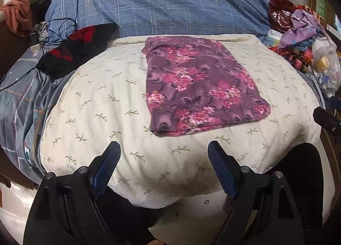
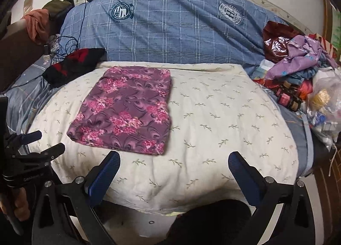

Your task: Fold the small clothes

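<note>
A purple cloth with pink flowers (image 1: 198, 85) lies folded into a flat rectangle on a cream quilted pad with a leaf print (image 1: 96, 104). It also shows in the right wrist view (image 2: 125, 110), left of centre on the pad (image 2: 213, 117). My left gripper (image 1: 164, 149) is open and empty, just short of the cloth's near edge. My right gripper (image 2: 173, 159) is open and empty, near the cloth's near right corner. The left gripper also shows at the left edge of the right wrist view (image 2: 45, 142).
A blue plaid pillow (image 1: 170, 3) lies behind the pad. A black and red garment (image 1: 72, 53) and cables sit at the back left. A pile of purple cloth, bags and small items (image 2: 302, 74) sits at the right. The pad's near edge drops off in front.
</note>
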The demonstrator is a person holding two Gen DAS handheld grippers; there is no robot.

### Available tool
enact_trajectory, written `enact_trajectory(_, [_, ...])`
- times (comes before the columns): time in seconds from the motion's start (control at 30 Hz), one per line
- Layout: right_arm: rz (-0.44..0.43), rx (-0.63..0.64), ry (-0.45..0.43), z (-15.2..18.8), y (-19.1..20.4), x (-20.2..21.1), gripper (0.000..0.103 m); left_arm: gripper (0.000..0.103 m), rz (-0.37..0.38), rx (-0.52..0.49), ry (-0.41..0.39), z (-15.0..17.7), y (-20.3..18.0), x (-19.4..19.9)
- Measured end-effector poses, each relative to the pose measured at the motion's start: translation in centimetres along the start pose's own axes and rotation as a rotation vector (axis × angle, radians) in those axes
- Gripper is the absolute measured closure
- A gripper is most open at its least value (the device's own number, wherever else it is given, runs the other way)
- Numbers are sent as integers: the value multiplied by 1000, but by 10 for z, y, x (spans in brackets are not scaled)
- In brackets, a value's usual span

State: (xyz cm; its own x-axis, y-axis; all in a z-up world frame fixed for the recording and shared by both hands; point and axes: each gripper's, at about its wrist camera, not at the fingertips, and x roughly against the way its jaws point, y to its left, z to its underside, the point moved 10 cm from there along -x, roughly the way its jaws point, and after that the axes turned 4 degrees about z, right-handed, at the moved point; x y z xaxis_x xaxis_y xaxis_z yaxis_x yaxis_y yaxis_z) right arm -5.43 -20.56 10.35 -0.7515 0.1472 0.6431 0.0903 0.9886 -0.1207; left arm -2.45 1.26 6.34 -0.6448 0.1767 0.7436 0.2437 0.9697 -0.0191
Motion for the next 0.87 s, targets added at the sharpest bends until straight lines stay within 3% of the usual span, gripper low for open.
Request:
enact_trajectory(0.57, [29, -44, 2, 5, -27, 11, 1, 18, 170, -75, 20, 9, -67, 14])
enact_trajectory(0.87, [37, -50, 10, 4, -35, 6, 1, 18, 150, -71, -1, 1, -68, 17])
